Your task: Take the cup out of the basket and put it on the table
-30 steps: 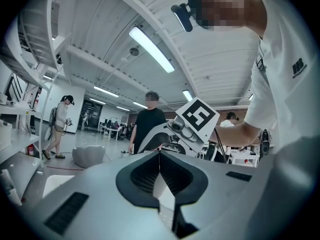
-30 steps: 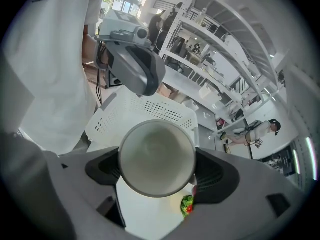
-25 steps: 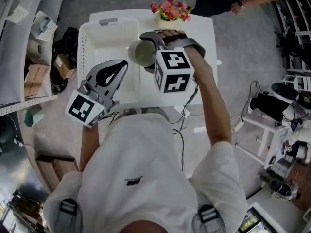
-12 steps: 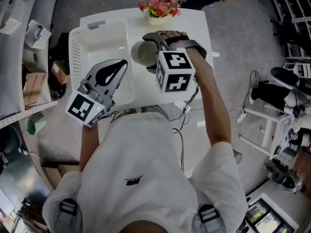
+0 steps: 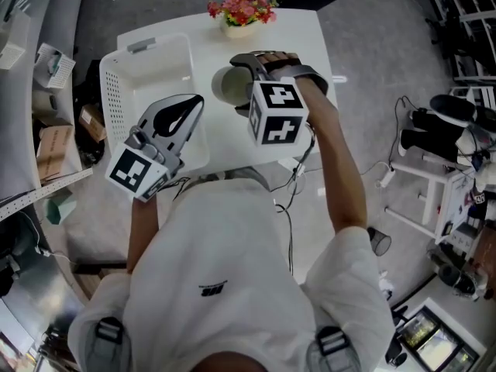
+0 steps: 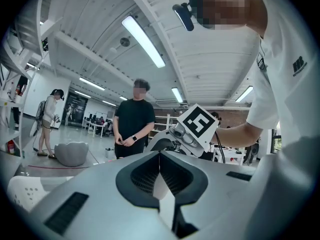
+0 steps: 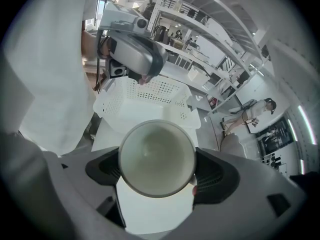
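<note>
A pale cup [image 5: 225, 86] is held in my right gripper [image 5: 237, 84], which is shut on its sides, over the white table [image 5: 298, 45] just right of the basket. In the right gripper view the cup [image 7: 157, 157] fills the space between the jaws, its empty mouth facing the camera, with my right gripper [image 7: 158, 170] clamped round it. The white perforated basket [image 5: 147, 72] lies at the table's left and looks empty. My left gripper [image 5: 194, 104] hangs raised near the basket's near right corner. Seen from the left gripper view, my left gripper [image 6: 160, 156] is shut on nothing.
A pot of pink and red flowers [image 5: 239, 10] stands at the table's far edge. A person in black [image 6: 133, 126] stands beyond the table. Boxes [image 5: 53, 142] and clutter lie on the floor to the left, racks and cables [image 5: 434, 142] to the right.
The right gripper has carried the cup to the right, from over the basket's right rim to over the bare table. The left gripper has held its place.
</note>
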Demonstrator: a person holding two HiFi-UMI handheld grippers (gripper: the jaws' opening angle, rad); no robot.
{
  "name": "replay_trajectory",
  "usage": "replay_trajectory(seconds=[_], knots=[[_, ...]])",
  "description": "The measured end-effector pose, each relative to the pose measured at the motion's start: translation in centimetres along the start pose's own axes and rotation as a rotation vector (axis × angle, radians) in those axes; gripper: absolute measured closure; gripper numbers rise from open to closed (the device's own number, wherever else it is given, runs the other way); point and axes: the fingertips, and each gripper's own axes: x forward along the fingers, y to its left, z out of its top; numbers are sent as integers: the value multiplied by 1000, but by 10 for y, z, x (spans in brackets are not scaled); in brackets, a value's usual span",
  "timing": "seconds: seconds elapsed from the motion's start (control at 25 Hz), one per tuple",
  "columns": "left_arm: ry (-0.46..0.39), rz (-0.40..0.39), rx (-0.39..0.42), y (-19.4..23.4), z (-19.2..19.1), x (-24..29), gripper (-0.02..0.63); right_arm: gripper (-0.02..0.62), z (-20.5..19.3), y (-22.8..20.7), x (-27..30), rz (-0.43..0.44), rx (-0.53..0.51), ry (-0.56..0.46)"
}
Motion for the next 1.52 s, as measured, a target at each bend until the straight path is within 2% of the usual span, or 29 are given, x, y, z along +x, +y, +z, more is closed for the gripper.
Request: replay_trajectory(seconds=[1.52], knots=[[68, -81, -28, -1, -30, 42, 594, 170, -74, 37, 72, 121, 154, 93]])
